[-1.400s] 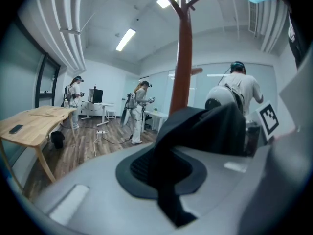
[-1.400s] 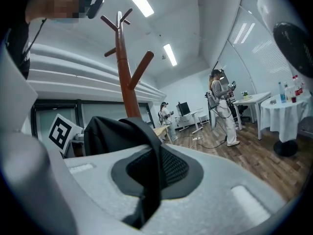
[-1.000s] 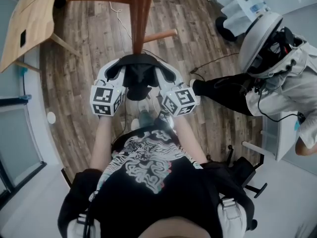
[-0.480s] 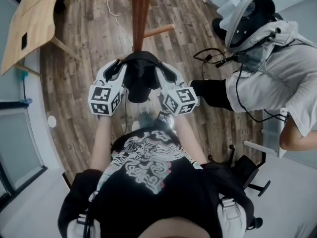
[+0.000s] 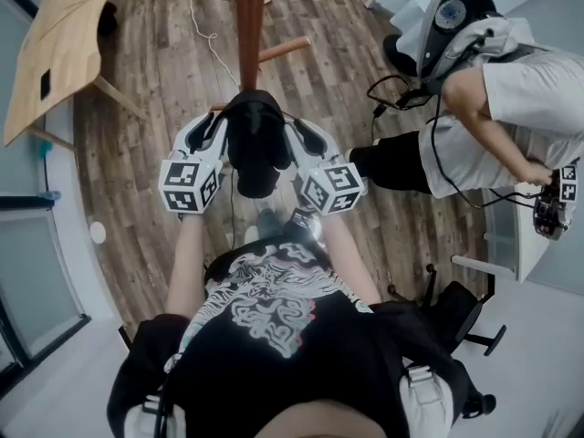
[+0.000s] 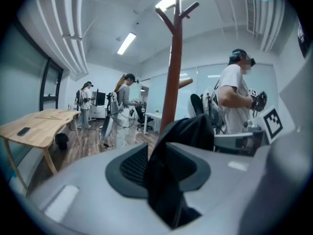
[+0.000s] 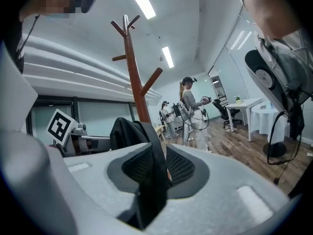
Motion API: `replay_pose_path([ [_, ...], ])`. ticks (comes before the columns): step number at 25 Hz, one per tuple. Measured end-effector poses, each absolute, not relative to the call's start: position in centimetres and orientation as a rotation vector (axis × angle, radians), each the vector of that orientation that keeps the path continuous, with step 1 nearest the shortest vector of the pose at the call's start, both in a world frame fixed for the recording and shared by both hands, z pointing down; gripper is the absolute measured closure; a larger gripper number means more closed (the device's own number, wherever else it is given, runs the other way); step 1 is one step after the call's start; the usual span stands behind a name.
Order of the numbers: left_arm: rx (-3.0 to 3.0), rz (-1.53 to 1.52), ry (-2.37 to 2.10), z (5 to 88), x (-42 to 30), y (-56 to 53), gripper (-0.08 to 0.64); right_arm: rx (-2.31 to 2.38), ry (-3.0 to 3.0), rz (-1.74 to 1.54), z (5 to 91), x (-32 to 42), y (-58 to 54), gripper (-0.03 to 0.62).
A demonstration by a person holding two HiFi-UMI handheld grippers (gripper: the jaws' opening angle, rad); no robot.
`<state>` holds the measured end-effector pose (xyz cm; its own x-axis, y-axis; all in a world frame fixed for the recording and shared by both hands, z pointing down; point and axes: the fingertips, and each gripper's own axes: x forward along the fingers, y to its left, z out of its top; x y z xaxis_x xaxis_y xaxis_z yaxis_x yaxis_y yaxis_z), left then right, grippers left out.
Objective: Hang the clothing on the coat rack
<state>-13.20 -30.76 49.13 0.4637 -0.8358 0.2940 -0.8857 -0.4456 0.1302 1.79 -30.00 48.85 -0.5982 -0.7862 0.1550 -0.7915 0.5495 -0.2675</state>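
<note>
The black clothing (image 5: 254, 144) hangs bunched at centre frame in the head view, stretched between both grippers. Its upper edge lies just below the foot of the coat rack (image 5: 250, 26), whose brown pole runs to the top edge.

The left gripper (image 5: 212, 133) pinches the cloth's left side. In the left gripper view its jaws are pressed together on a fold of the clothing (image 6: 188, 133), with the rack's pole (image 6: 173, 72) rising close behind and its forked pegs high above the cloth. The right gripper (image 5: 304, 140) clamps the other side. In the right gripper view its jaws are squeezed on a black strip (image 7: 152, 180), and the rack (image 7: 138, 77) stands just left of centre.

There is open wood floor (image 5: 151, 144) to the left of the rack, up to the wooden counter (image 5: 55, 48) in the upper left corner. The right side is tighter. A second person (image 5: 493, 108) bends there, with a dark trouser leg (image 5: 397, 167) just beside the right gripper's marker cube. A short rack limb (image 5: 285, 50) juts toward that side.
</note>
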Motion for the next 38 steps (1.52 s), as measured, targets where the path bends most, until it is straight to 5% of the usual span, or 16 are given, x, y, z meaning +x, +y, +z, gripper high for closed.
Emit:
replay_pose_path([
  [16,2.491,0.22,-1.536,46.8,-13.8,-24.8,0.498,1.402,-2.768,0.309,46.3,1.1,-23.5,0.516],
  [18,2.502,0.214,-1.544,46.3,-14.2,-24.0,0.557,1.406,-2.756,0.261,45.9,0.6,-22.6,0.594],
  [38,2.574,0.188,-1.438,45.5,-10.6,-15.0,0.571,1.435,-2.732,0.231,45.5,2.7,-13.6,0.594],
])
